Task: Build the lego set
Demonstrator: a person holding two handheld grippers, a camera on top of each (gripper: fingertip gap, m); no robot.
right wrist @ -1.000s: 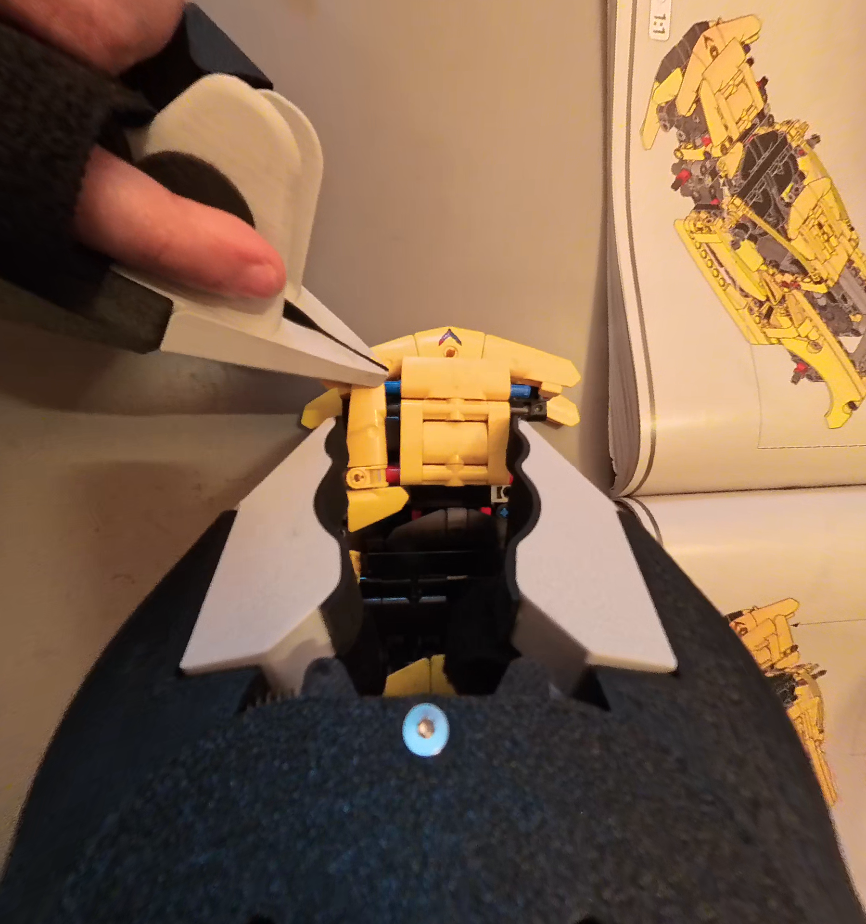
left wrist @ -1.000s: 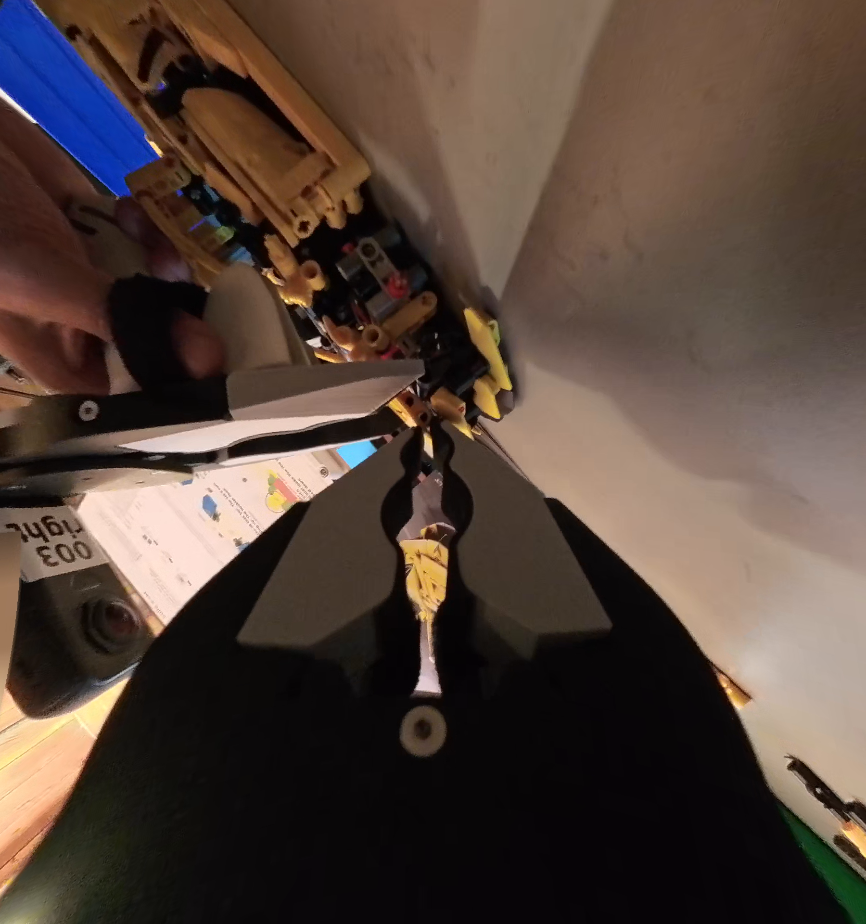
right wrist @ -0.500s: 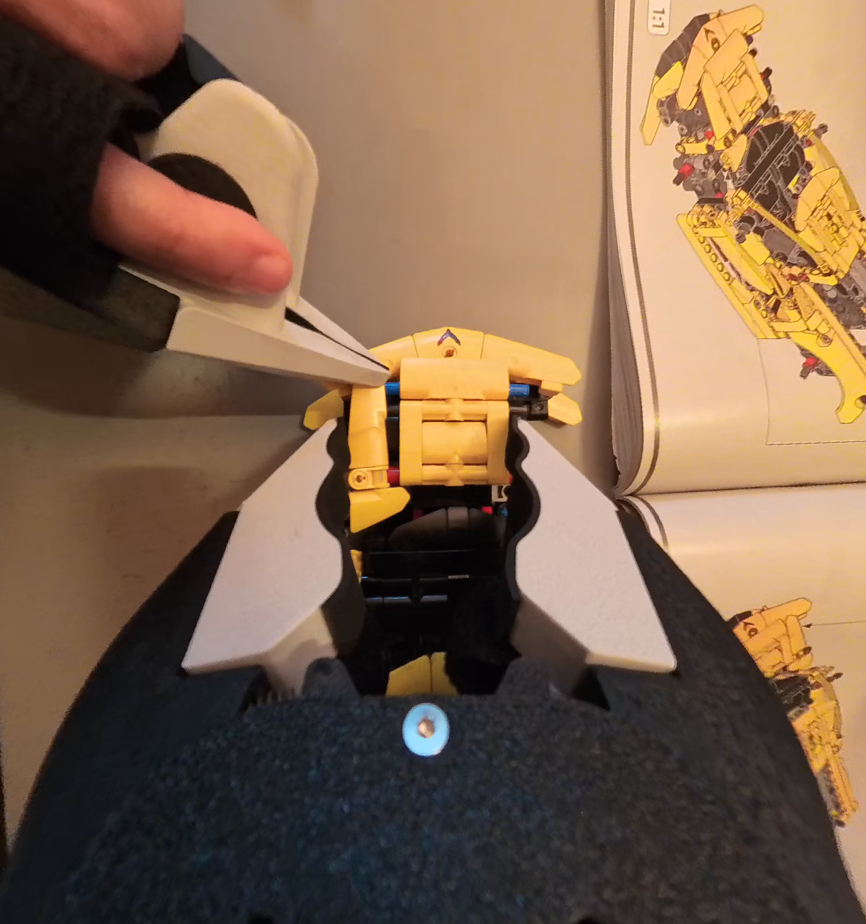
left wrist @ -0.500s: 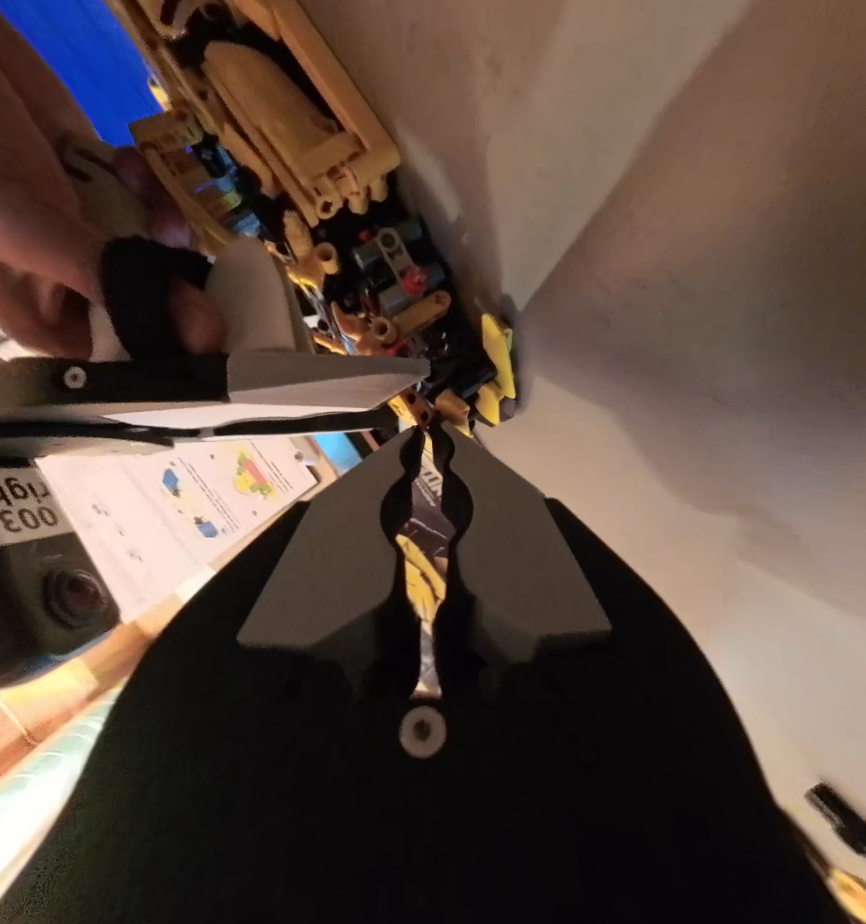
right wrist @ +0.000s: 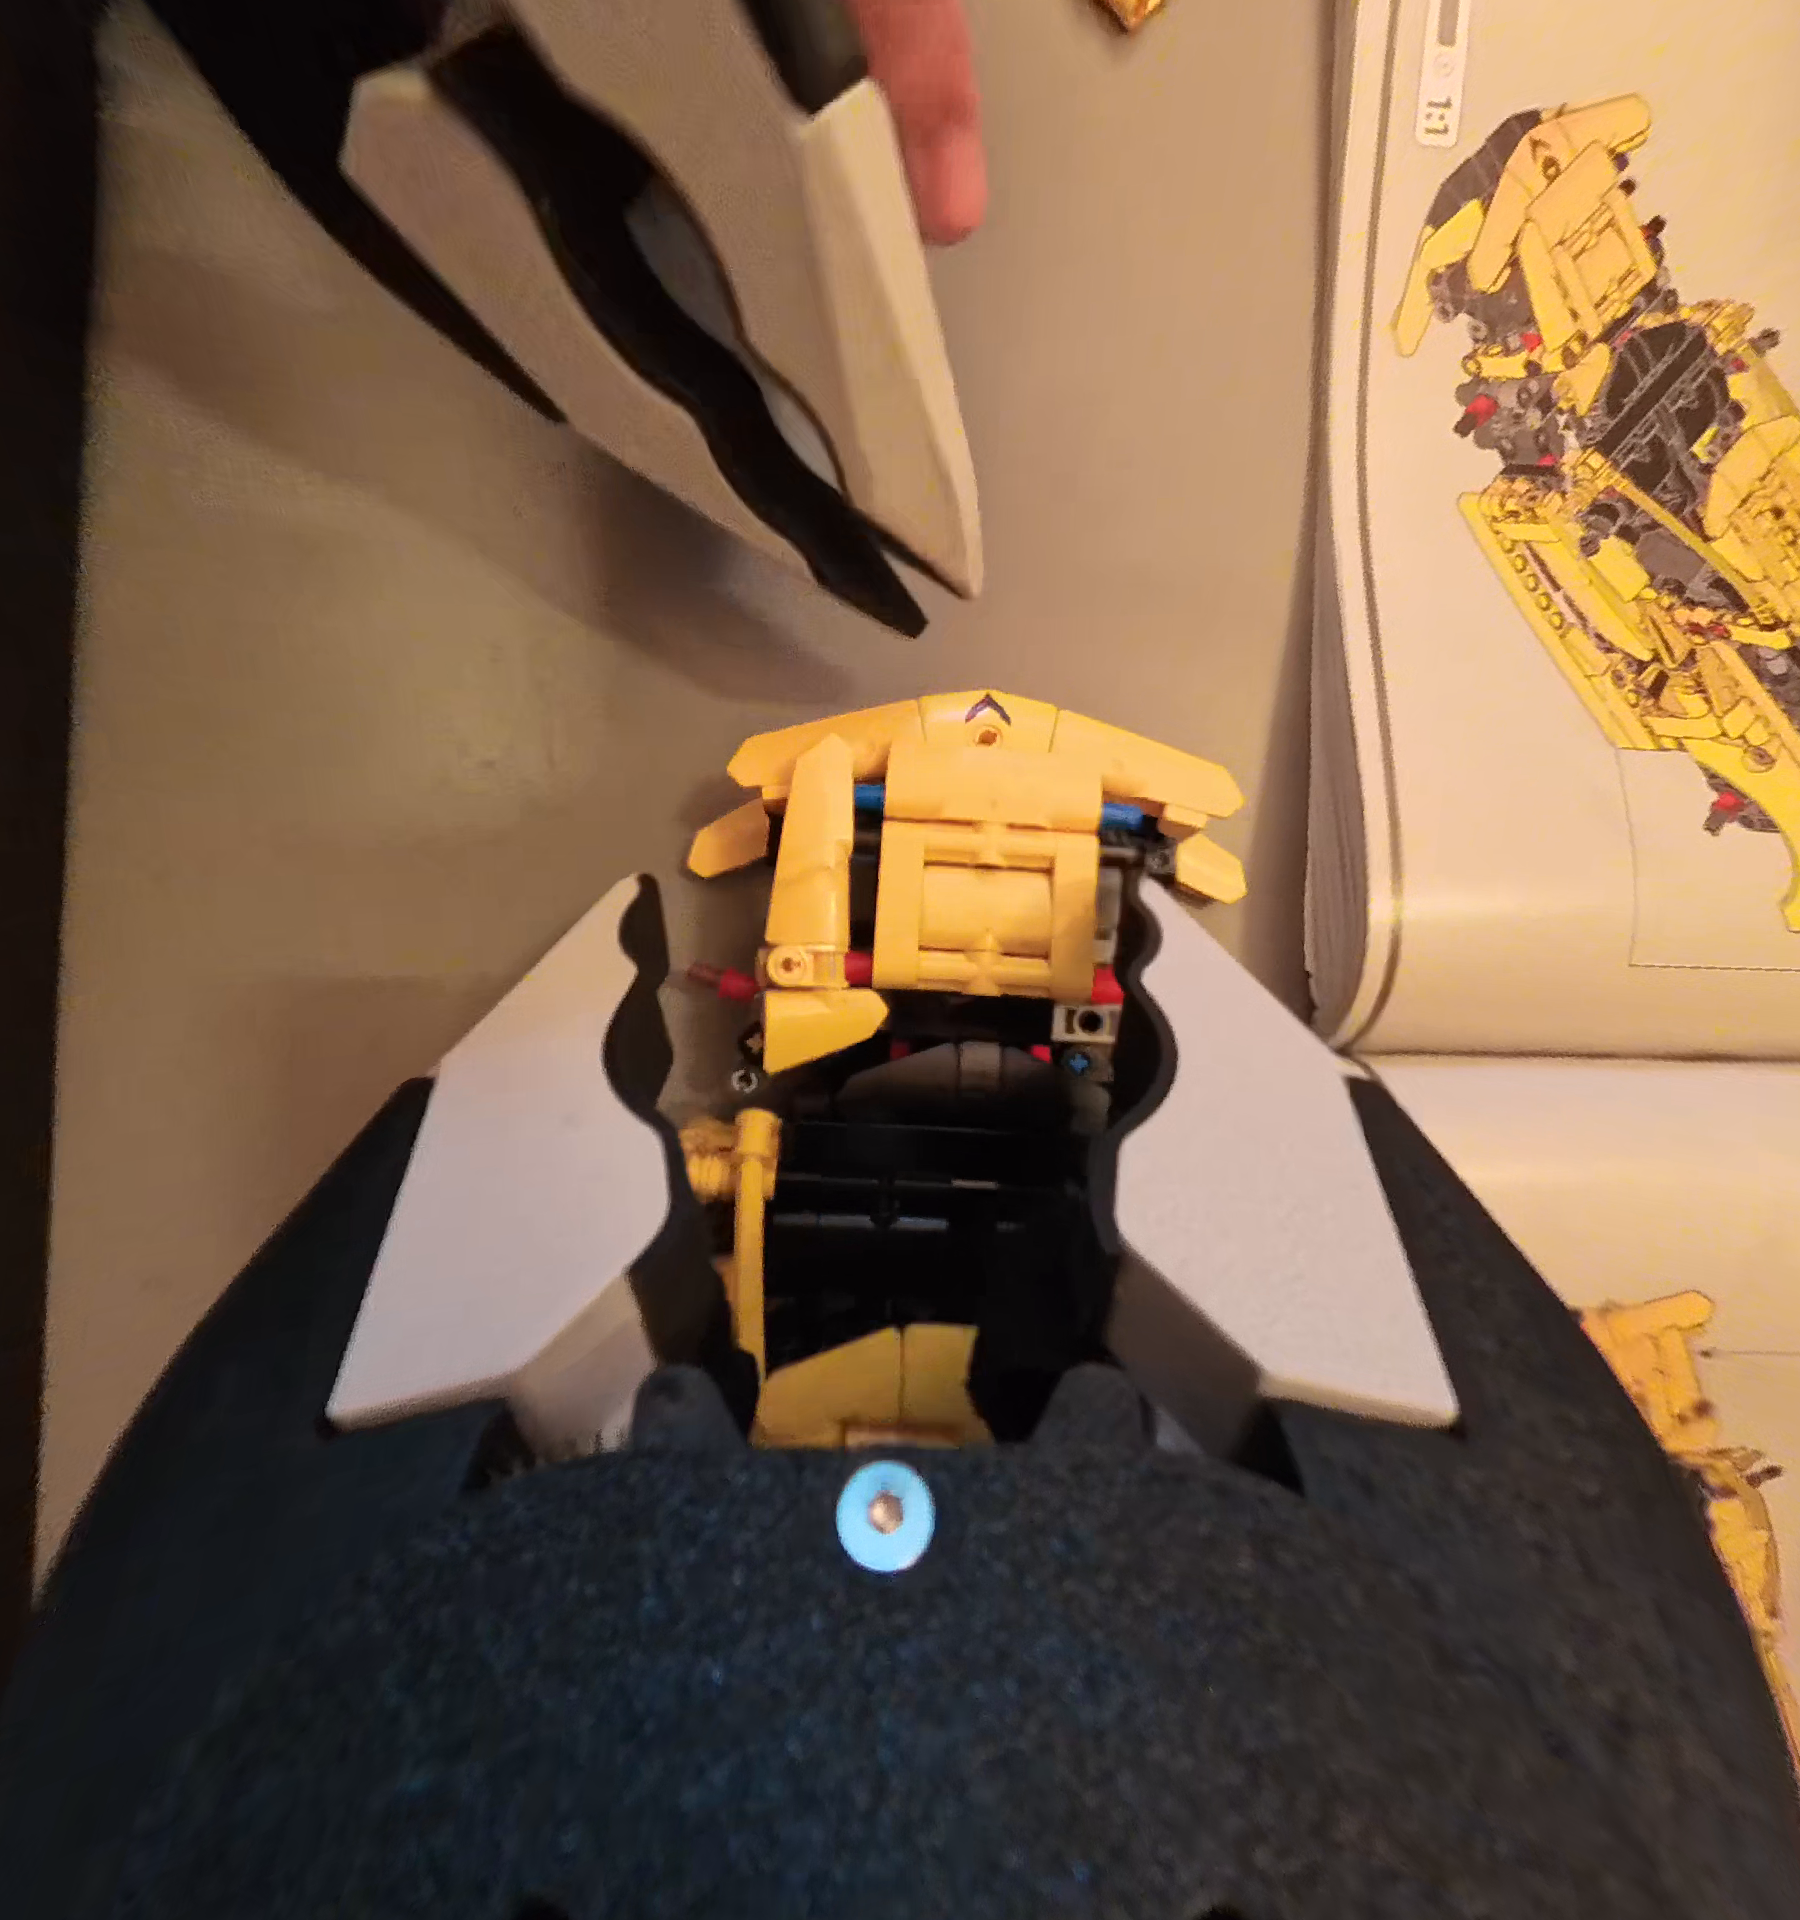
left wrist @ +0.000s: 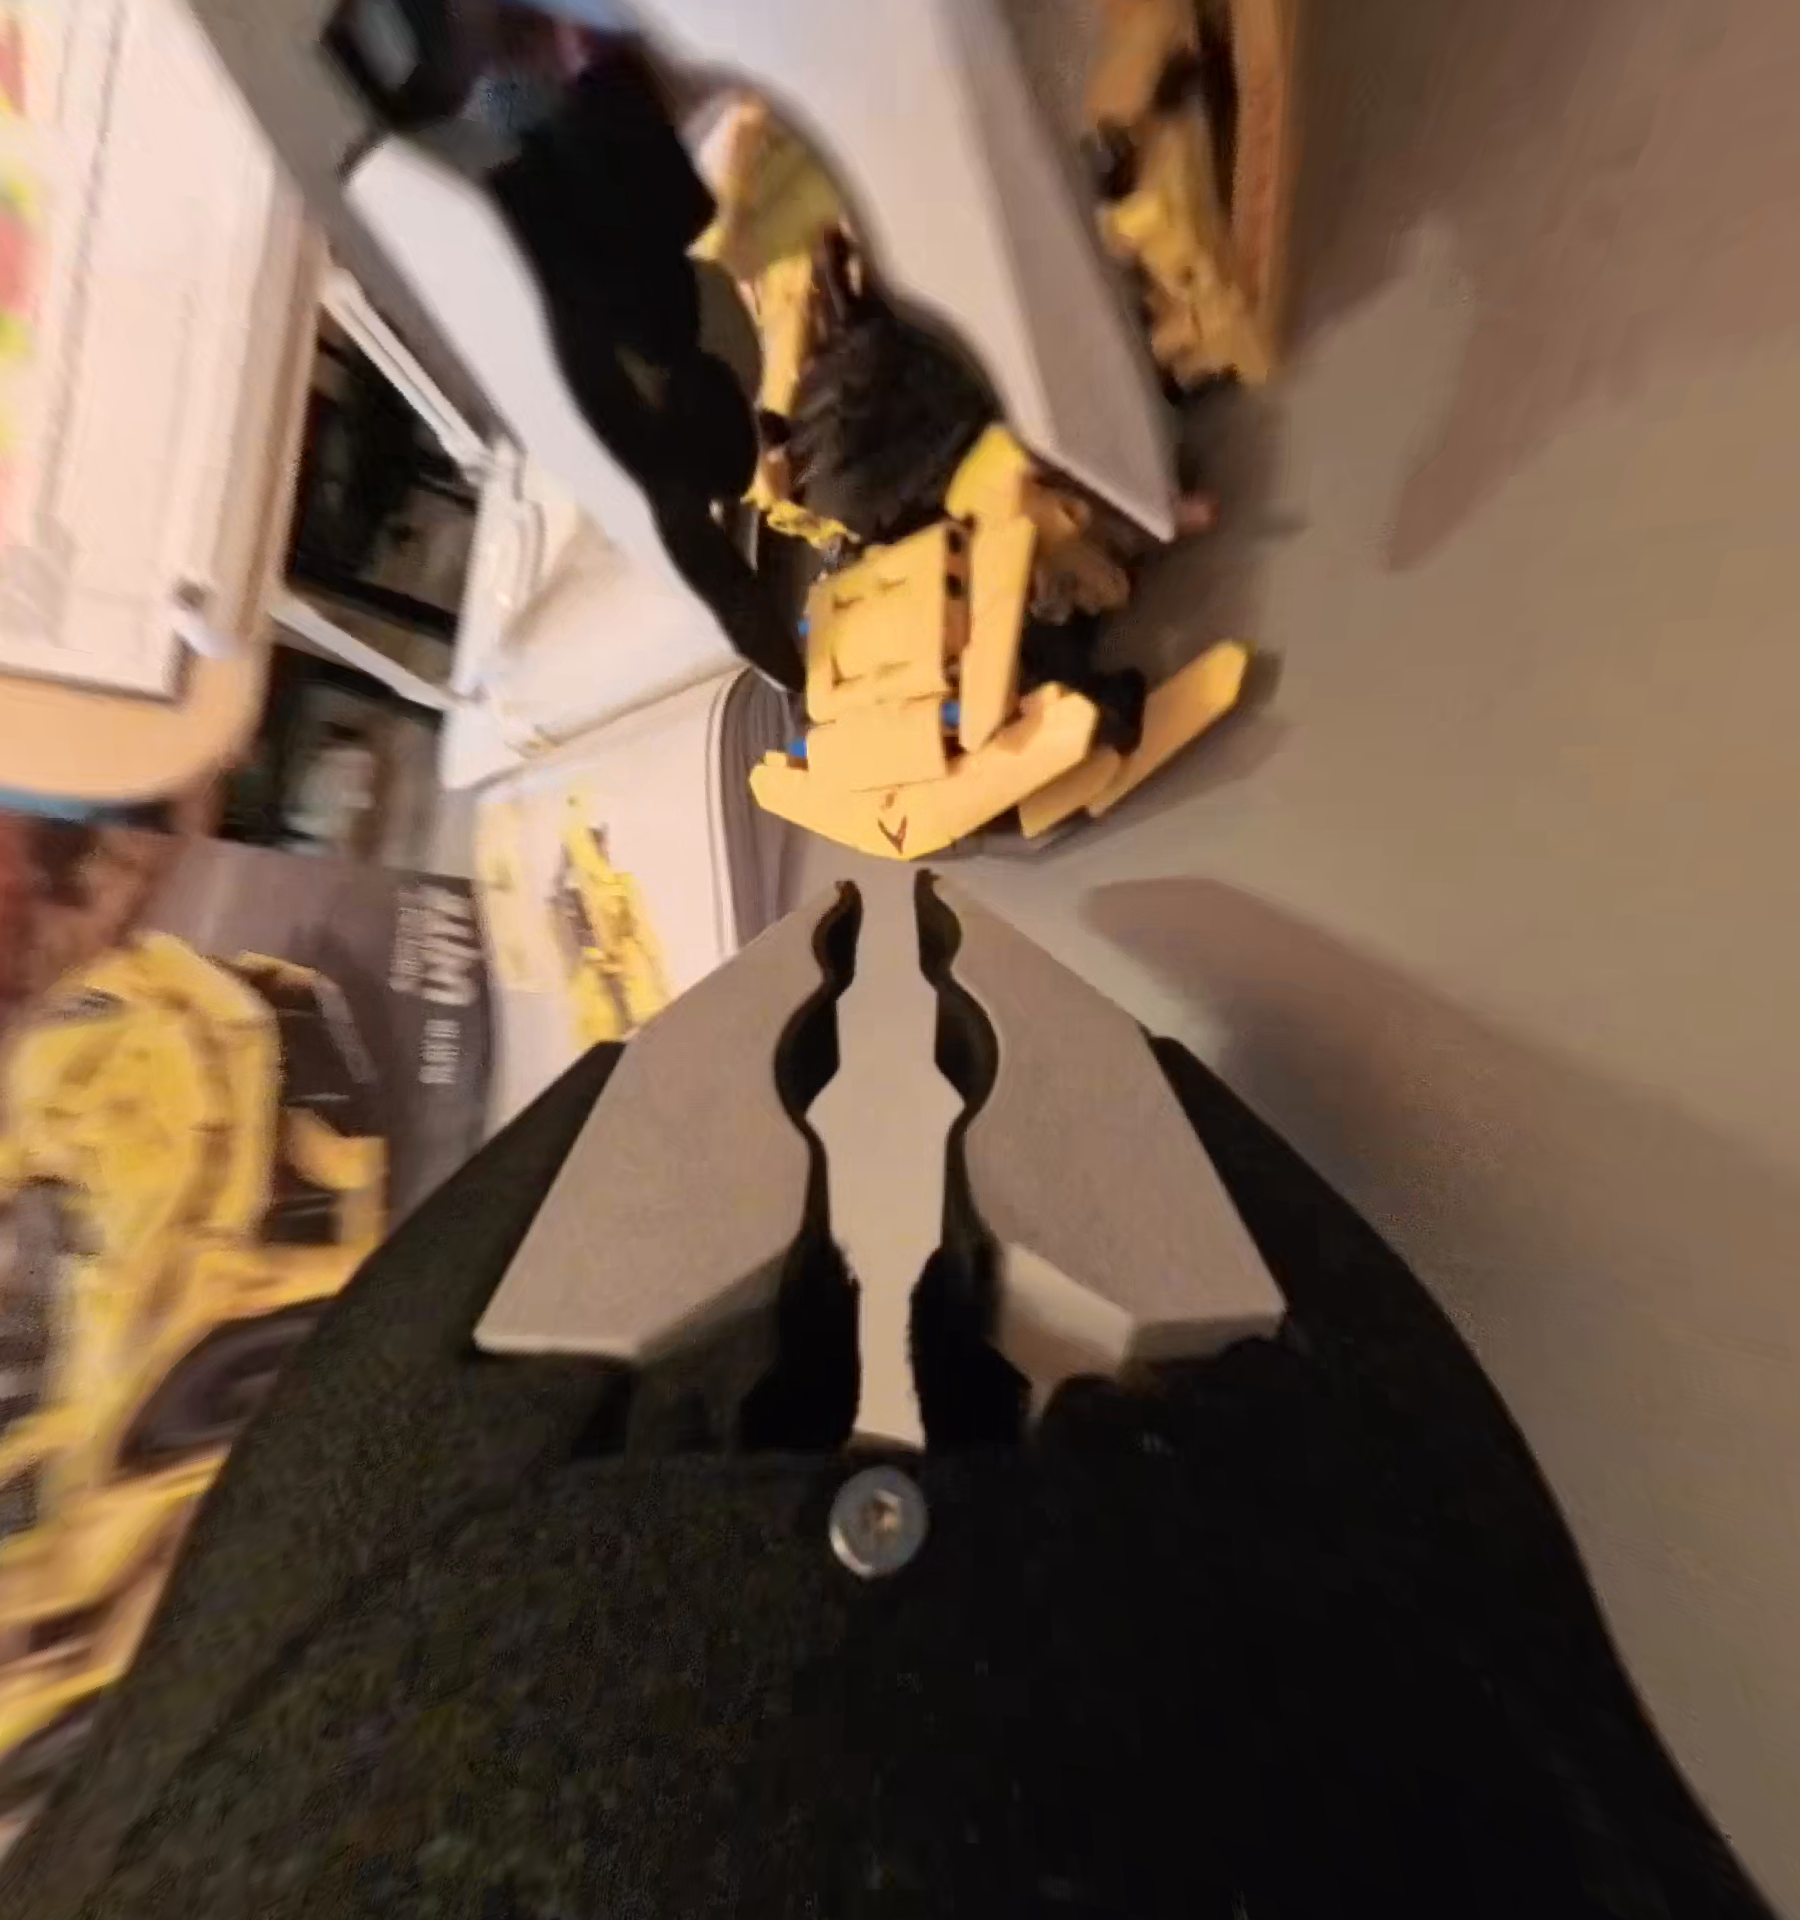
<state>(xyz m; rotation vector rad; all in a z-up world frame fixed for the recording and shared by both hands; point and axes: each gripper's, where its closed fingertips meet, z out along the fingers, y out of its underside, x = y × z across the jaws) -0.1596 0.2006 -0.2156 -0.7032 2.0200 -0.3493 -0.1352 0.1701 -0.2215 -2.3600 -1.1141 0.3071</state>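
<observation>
1. The yellow-and-black brick-built lego model [right wrist: 963, 997] was clamped between the grey fingers of the right gripper [right wrist: 891, 904], above the beige tabletop [right wrist: 408, 831].
2. The left gripper [left wrist: 885, 894] was held nearly closed, a narrow gap left and nothing inside, just short of the model's nose.
3. The open printed instruction booklet [right wrist: 1602, 520] was seen lying to the right.
</observation>
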